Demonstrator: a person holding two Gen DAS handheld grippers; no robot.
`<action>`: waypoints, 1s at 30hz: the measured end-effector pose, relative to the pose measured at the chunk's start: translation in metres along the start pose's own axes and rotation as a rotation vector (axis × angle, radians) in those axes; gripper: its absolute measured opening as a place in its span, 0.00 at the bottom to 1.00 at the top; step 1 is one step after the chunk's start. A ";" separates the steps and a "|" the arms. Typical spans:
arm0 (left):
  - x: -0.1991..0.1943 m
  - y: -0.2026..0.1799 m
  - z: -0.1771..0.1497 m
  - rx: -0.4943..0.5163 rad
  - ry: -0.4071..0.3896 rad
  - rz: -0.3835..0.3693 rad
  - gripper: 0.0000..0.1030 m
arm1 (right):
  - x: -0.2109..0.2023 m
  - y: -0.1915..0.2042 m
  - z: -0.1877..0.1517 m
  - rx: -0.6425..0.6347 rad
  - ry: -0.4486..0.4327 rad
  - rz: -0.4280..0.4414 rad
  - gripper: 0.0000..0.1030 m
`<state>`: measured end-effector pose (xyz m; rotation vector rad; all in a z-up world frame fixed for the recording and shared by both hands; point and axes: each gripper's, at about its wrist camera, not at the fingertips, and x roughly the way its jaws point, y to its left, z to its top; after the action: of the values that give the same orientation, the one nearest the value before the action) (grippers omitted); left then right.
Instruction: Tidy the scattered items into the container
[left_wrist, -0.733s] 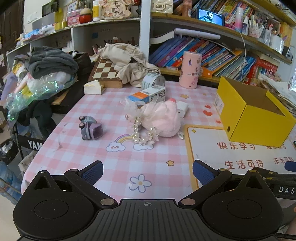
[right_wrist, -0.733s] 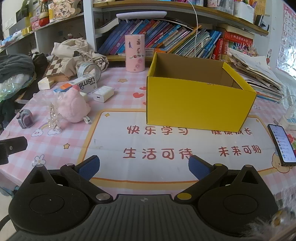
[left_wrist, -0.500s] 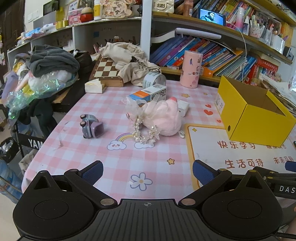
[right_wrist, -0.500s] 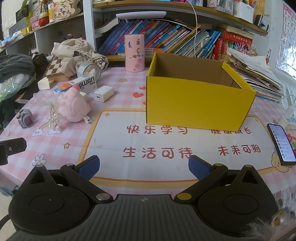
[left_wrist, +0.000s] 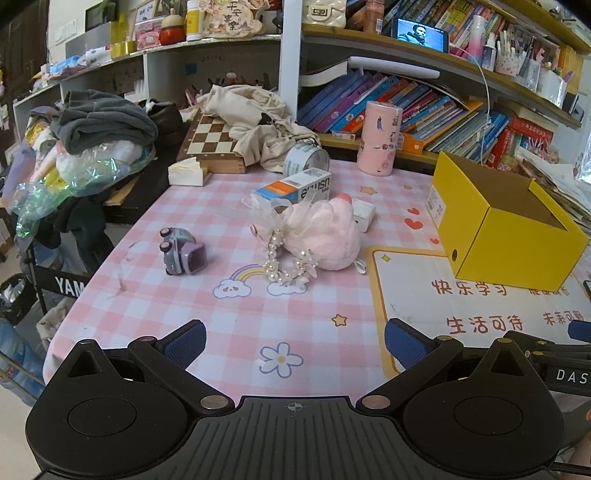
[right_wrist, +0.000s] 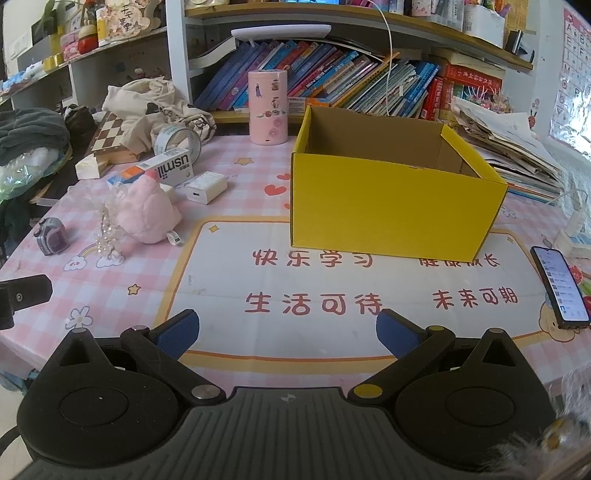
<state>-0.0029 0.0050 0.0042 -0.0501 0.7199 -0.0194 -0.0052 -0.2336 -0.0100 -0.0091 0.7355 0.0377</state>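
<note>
An open yellow box (right_wrist: 391, 206) stands on the white mat, also in the left wrist view (left_wrist: 498, 236). Left of it lie a pink plush (left_wrist: 325, 236), a pearl ornament (left_wrist: 284, 266), a purple toy car (left_wrist: 181, 251), a white charger (right_wrist: 205, 188) and an orange-white carton (left_wrist: 295, 186). My left gripper (left_wrist: 295, 341) is open and empty, near the table's front edge, short of the plush. My right gripper (right_wrist: 286, 334) is open and empty over the mat, in front of the box.
A tape roll (left_wrist: 304, 158), a pink canister (right_wrist: 266, 107), a chessboard (left_wrist: 210, 142) and cloth (left_wrist: 258, 125) sit at the back. A phone (right_wrist: 559, 286) lies at the right. Clothes pile (left_wrist: 92, 140) stands off the left edge. Bookshelves rise behind.
The left wrist view has shifted slightly forward and left toward the plush and toy car. The right gripper has barely moved. Both stay open.
</note>
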 end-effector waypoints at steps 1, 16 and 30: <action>0.000 0.000 0.000 0.000 0.001 -0.001 1.00 | 0.000 0.000 0.000 0.001 0.001 0.000 1.00; -0.001 0.000 -0.002 -0.004 0.000 0.000 1.00 | 0.001 0.001 -0.002 0.005 0.002 -0.003 1.00; -0.001 -0.002 -0.002 -0.007 -0.001 0.005 1.00 | 0.001 0.001 -0.001 0.004 0.003 -0.001 1.00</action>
<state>-0.0048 0.0033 0.0037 -0.0551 0.7192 -0.0119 -0.0051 -0.2331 -0.0117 -0.0056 0.7387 0.0351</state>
